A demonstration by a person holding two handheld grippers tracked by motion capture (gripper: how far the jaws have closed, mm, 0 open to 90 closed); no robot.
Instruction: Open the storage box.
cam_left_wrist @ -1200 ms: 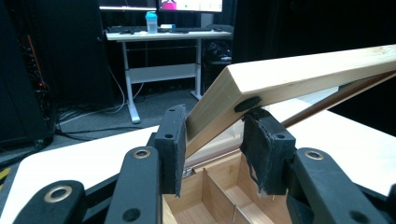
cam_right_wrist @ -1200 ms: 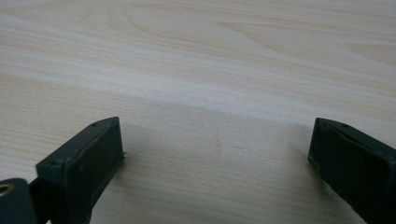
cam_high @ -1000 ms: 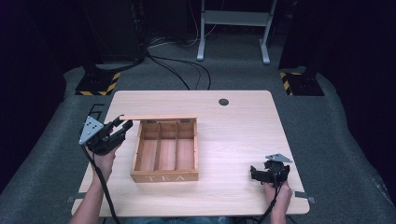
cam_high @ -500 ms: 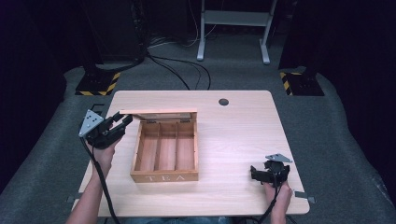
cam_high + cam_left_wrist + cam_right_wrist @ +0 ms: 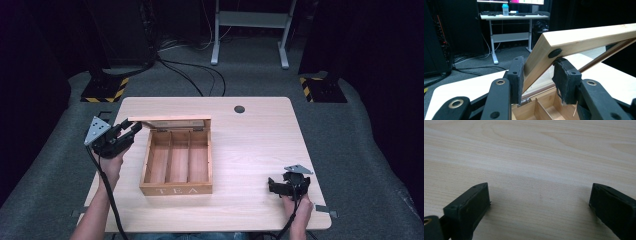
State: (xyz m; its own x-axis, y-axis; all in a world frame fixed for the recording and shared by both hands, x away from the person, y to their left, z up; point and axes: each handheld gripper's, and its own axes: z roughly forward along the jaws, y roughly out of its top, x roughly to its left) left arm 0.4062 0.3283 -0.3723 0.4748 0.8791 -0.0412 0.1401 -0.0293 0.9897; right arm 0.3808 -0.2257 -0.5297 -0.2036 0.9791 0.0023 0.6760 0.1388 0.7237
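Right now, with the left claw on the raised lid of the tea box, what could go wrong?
1. The left claw grips only the corner of the lid, so the lid may slip out and drop onto the tea box.
2. The right claw rests open on the table, well away from the box. Nothing steadies the box, so pushing the lid further back could slide or tip it.

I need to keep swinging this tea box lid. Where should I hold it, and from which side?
Grip the lid at its free corner, coming from the box's left, as the left gripper does now: that wooden frame edge is thin enough to fit between the pads and lies farthest from the hinges.
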